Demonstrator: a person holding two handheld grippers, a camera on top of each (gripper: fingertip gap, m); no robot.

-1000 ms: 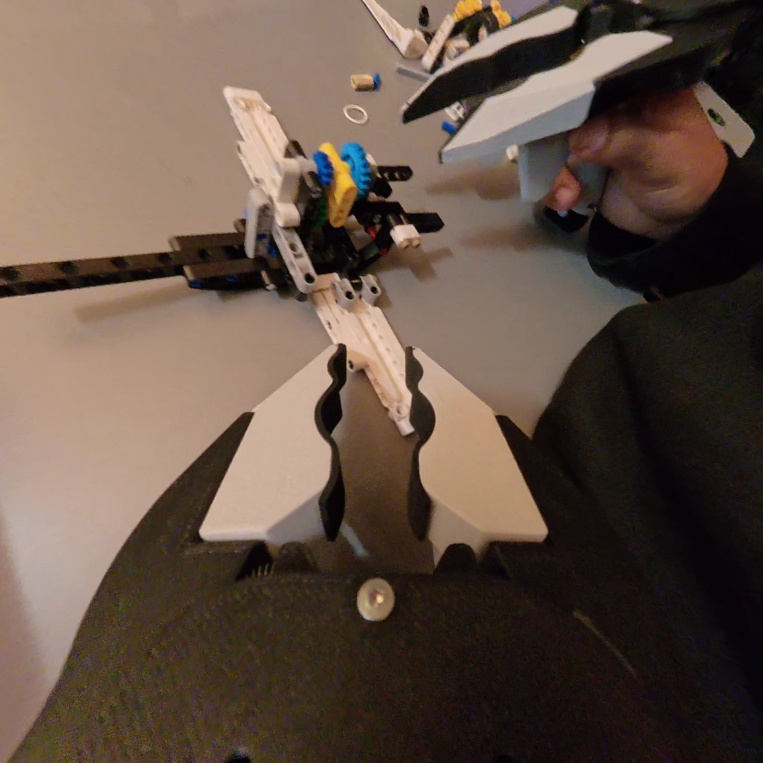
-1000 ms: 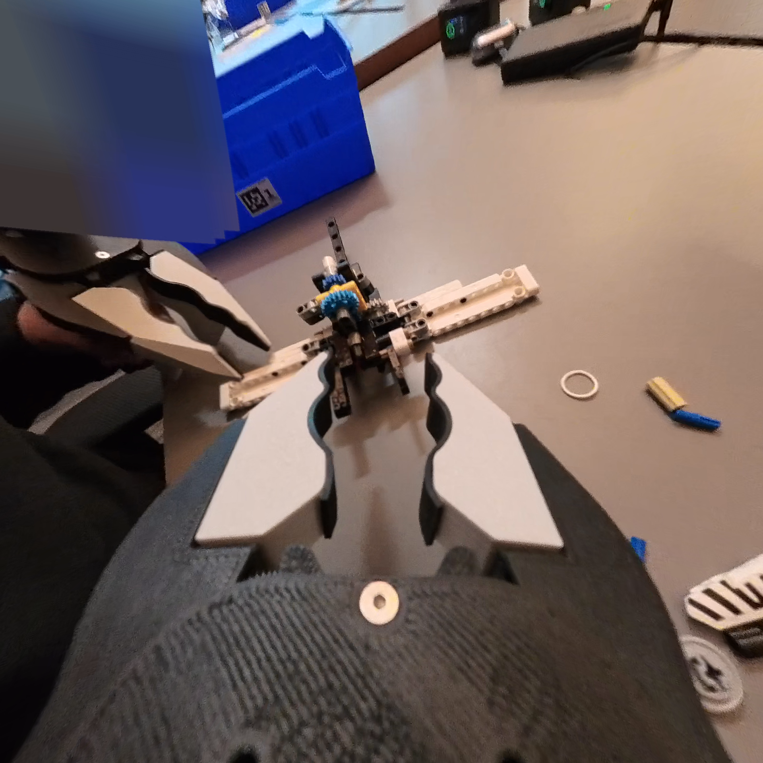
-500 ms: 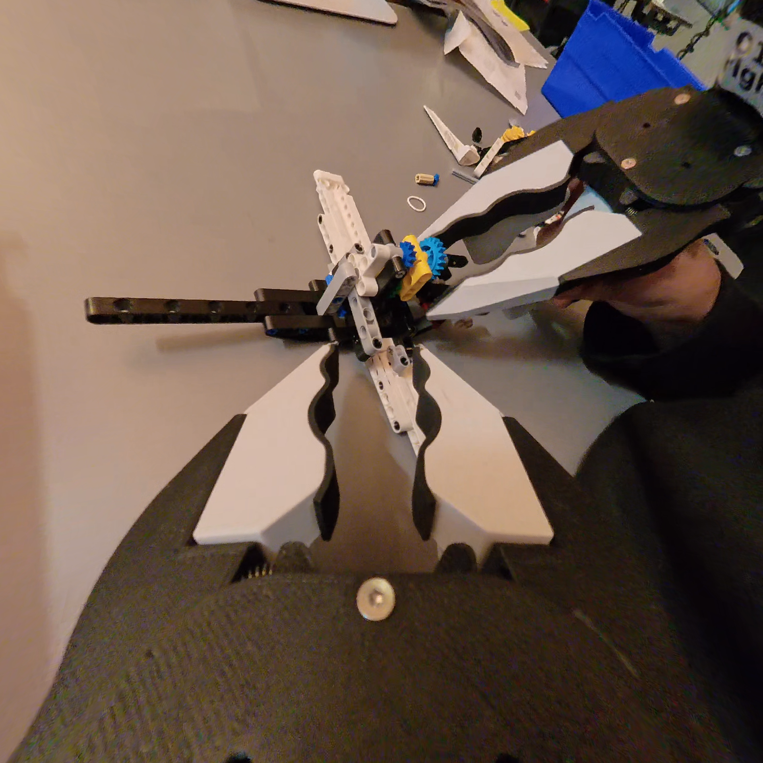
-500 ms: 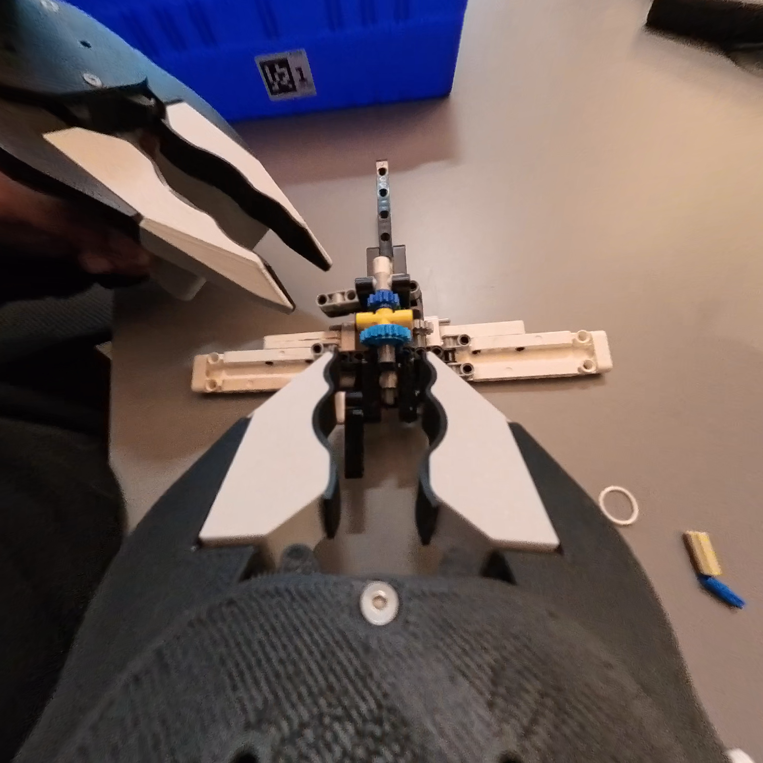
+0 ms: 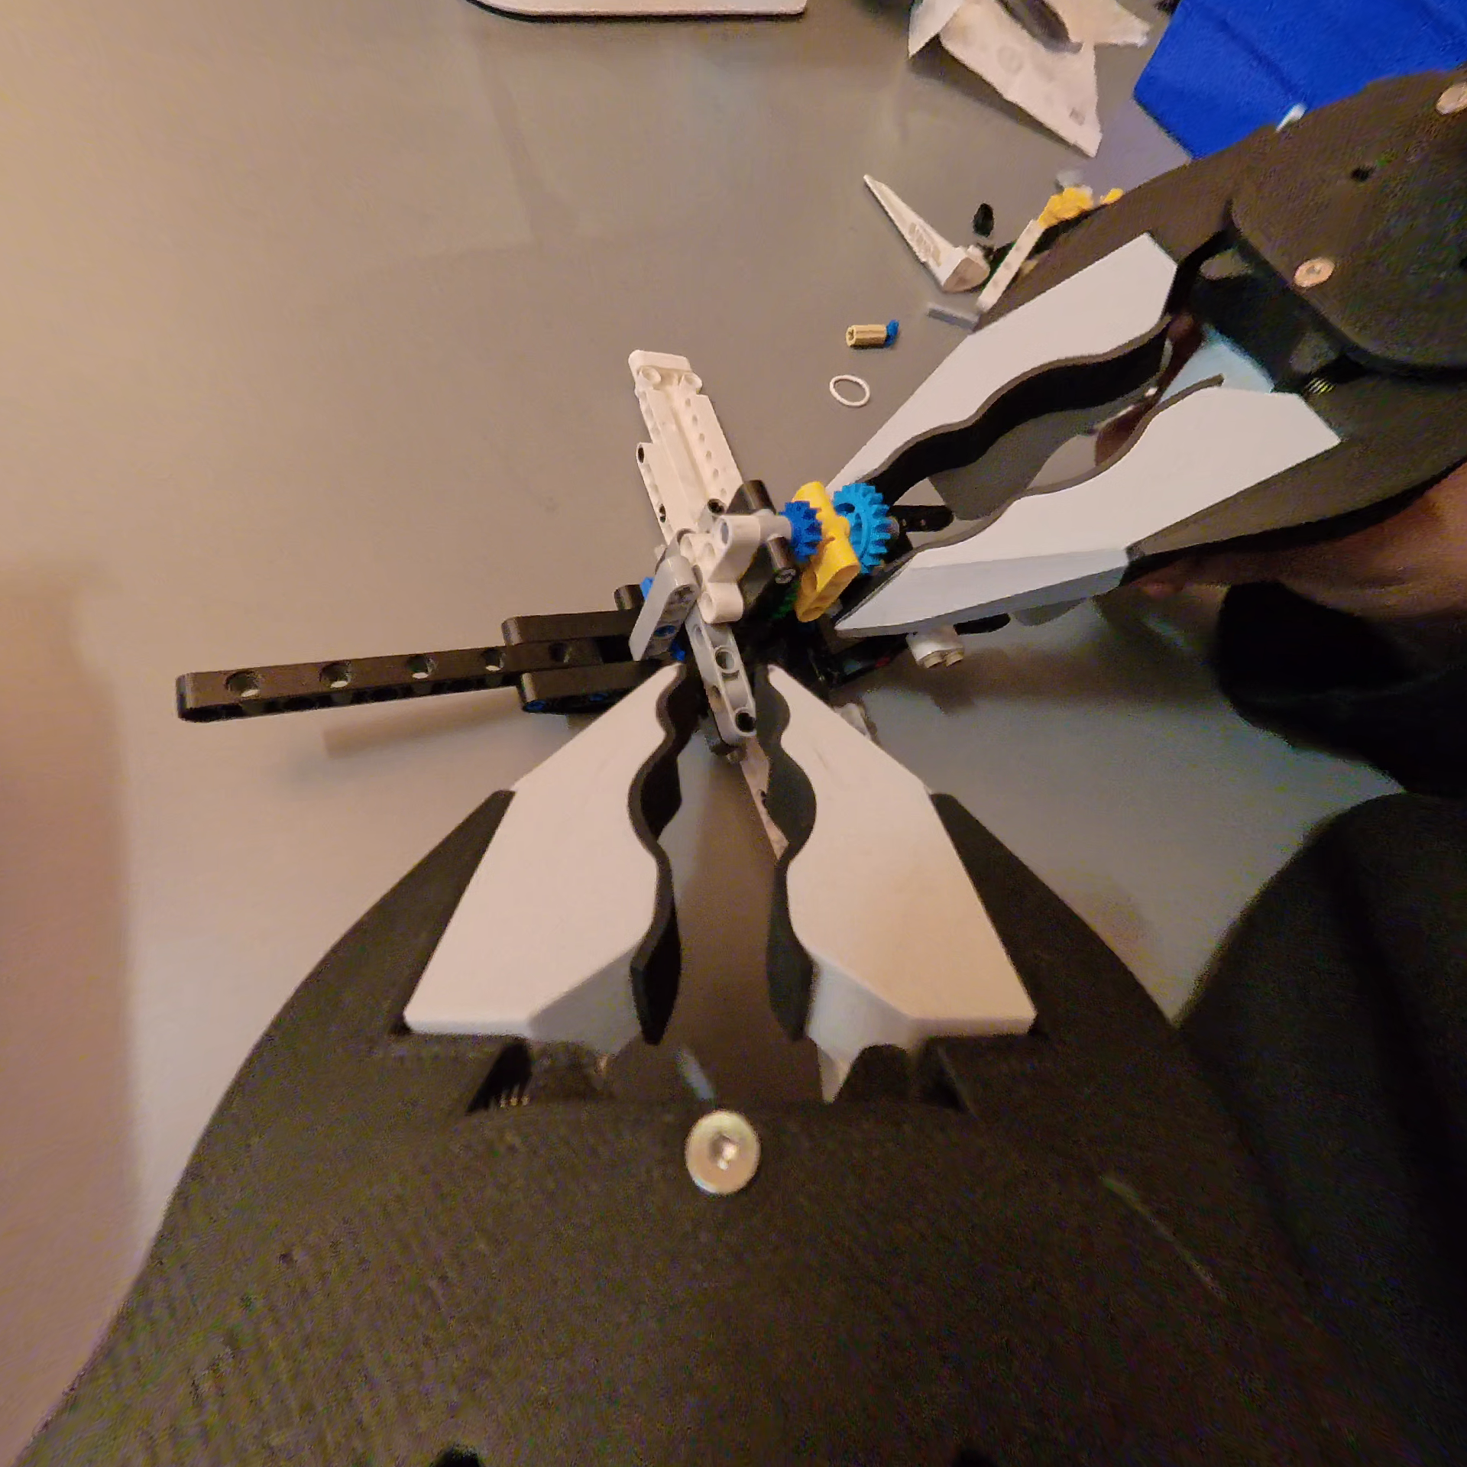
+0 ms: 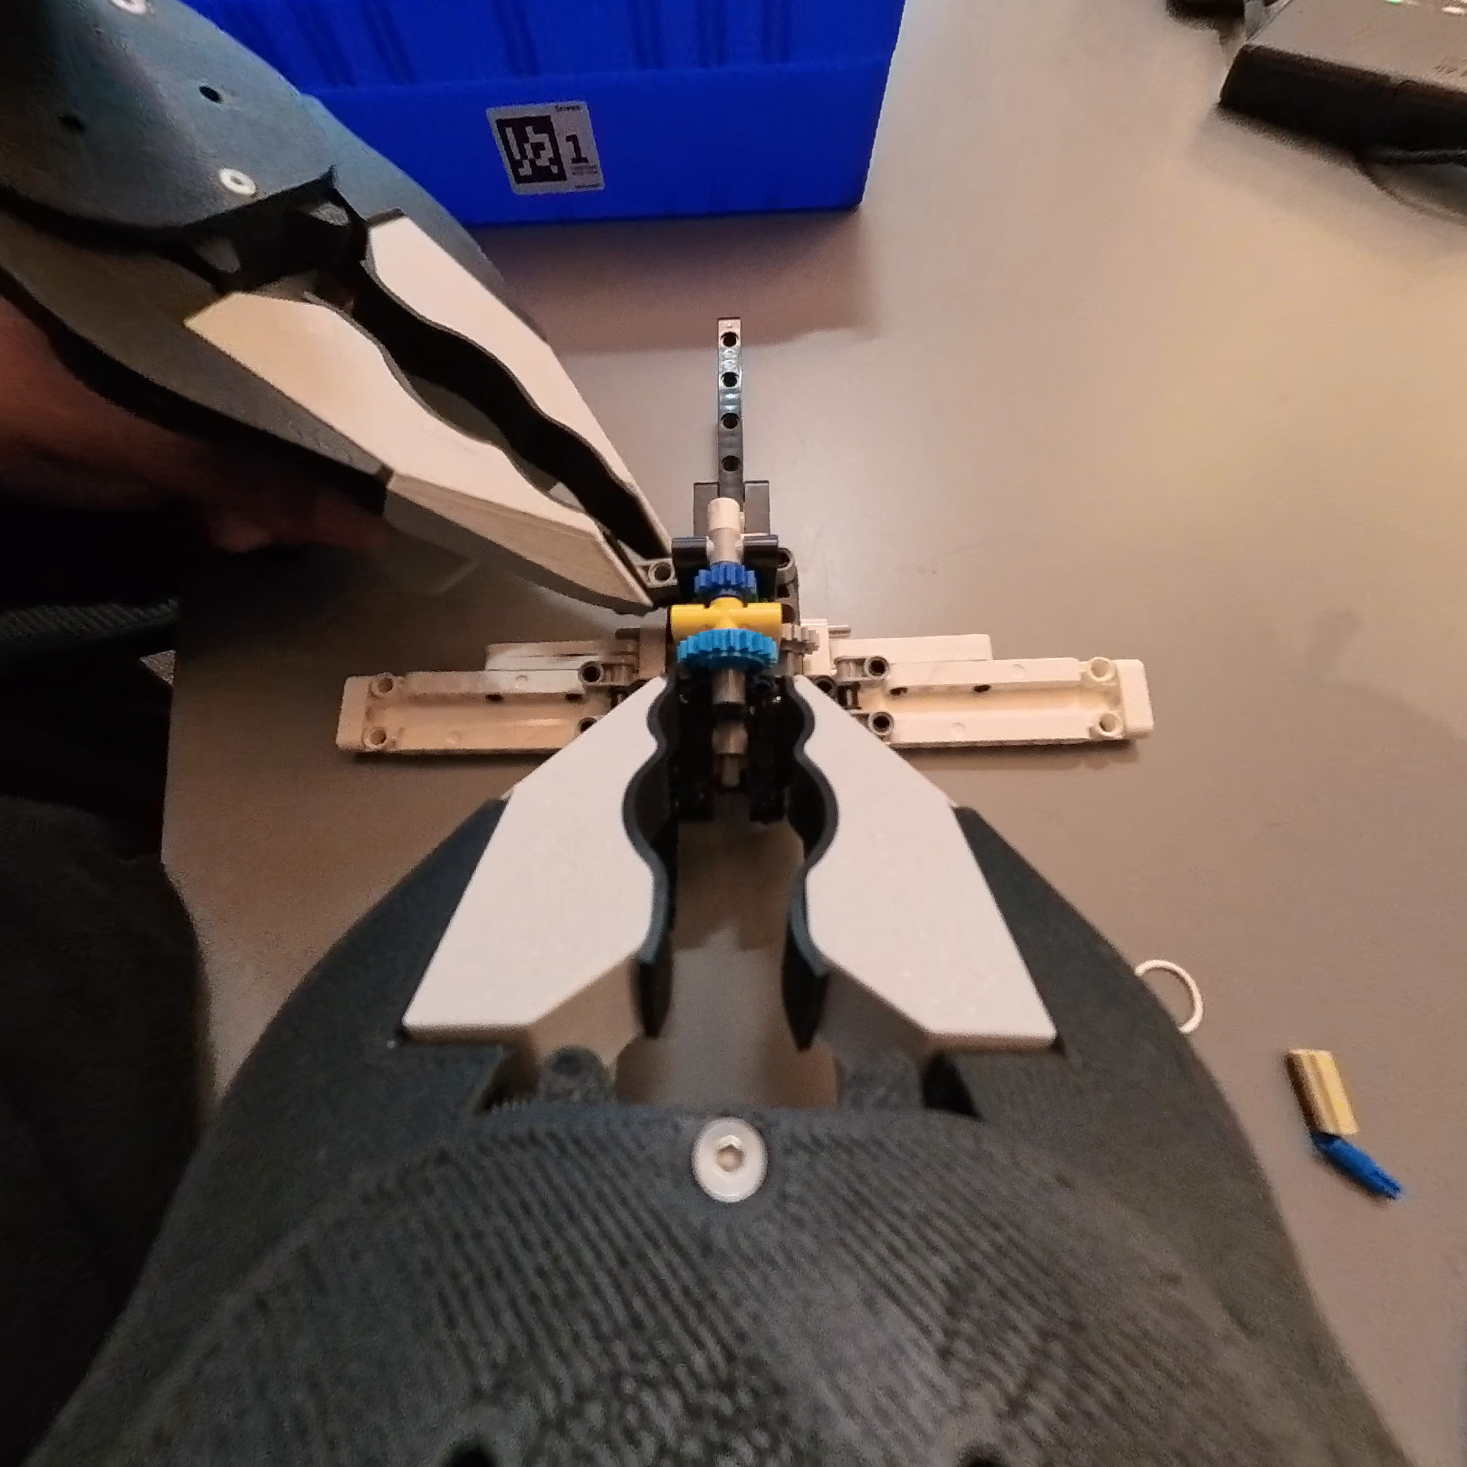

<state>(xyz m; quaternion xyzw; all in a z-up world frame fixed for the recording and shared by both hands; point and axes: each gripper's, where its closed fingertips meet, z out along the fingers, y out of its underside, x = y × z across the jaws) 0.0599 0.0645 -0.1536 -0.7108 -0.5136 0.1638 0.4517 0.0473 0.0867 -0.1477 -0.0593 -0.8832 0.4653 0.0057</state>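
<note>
A: Where does everything sit?

B: On the grey surface (image 6: 1111,476), with a blue bin (image 6: 675,79) along the top of the right wrist view. The model (image 6: 726,627) lies mid-frame in both views, its white wings flat on the surface.

A: And the grippers?

B: The right gripper (image 6: 726,698) is closed on the model's black core, pads against its sides. The left gripper (image 5: 724,683) comes in from the side and looks clamped on a grey strip of the same model.

A: What worries you?

B: Two grips on one push-fit build. If the hands pull or twist against each other, I'd expect a joint to pop or a wing to snap off. The long black beam (image 5: 357,683) sticks out at left of the left view, so any lift could lever it loose.

A: Smaller risks?

B: The right gripper's tips sit tight by the blue gears (image 5: 861,524) and could knock them along the axle. A sweeping wing might also scatter the white ring (image 5: 849,390) and tan pin (image 6: 1322,1099) nearby
</note>
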